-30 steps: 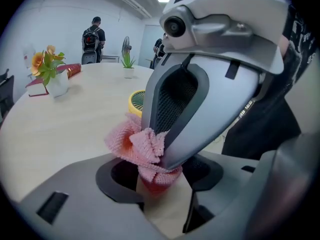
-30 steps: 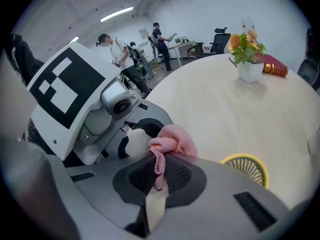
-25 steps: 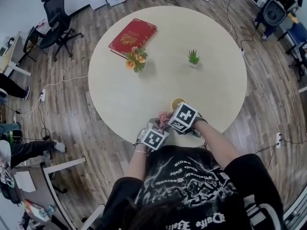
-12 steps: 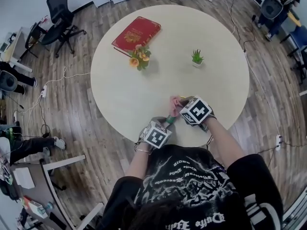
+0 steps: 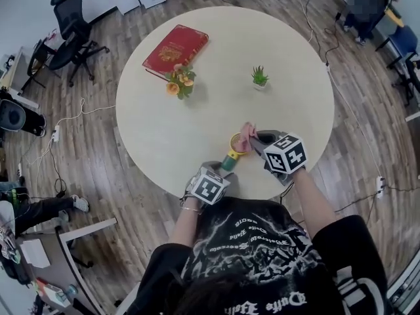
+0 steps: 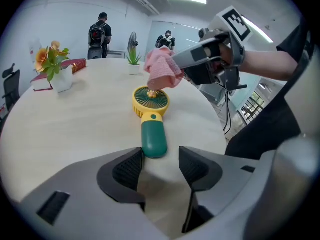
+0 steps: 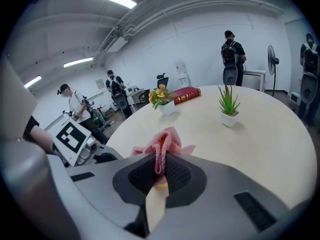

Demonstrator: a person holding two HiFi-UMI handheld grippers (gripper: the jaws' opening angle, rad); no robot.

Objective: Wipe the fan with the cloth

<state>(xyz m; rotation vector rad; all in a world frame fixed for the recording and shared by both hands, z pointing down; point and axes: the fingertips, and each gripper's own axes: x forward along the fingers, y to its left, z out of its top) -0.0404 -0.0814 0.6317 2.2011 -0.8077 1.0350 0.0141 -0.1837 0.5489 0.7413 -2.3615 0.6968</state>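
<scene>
A small hand fan (image 5: 231,155) with a yellow head and green handle lies flat on the round table (image 5: 197,123) near its front edge. My left gripper (image 5: 218,171) sits behind the handle. Its jaws have just been opening, and the handle's end (image 6: 153,143) lies between the tips of my left gripper (image 6: 160,159) with the right pad clear of it. My right gripper (image 5: 254,138) is shut on a pink cloth (image 5: 247,135). In the left gripper view the cloth (image 6: 161,70) hangs from the right gripper (image 6: 185,59) onto the fan's head (image 6: 150,100). The cloth (image 7: 162,146) bunches between the pads of my right gripper (image 7: 162,171).
A red book (image 5: 176,46), a pot of orange flowers (image 5: 178,82) and a small green plant (image 5: 260,77) stand on the table's far half. Office chairs, cables and people are around the table on the wooden floor.
The right gripper has carried the pink cloth away from the left gripper, up and to the right, onto the fan's head. The left gripper has stayed at the handle.
</scene>
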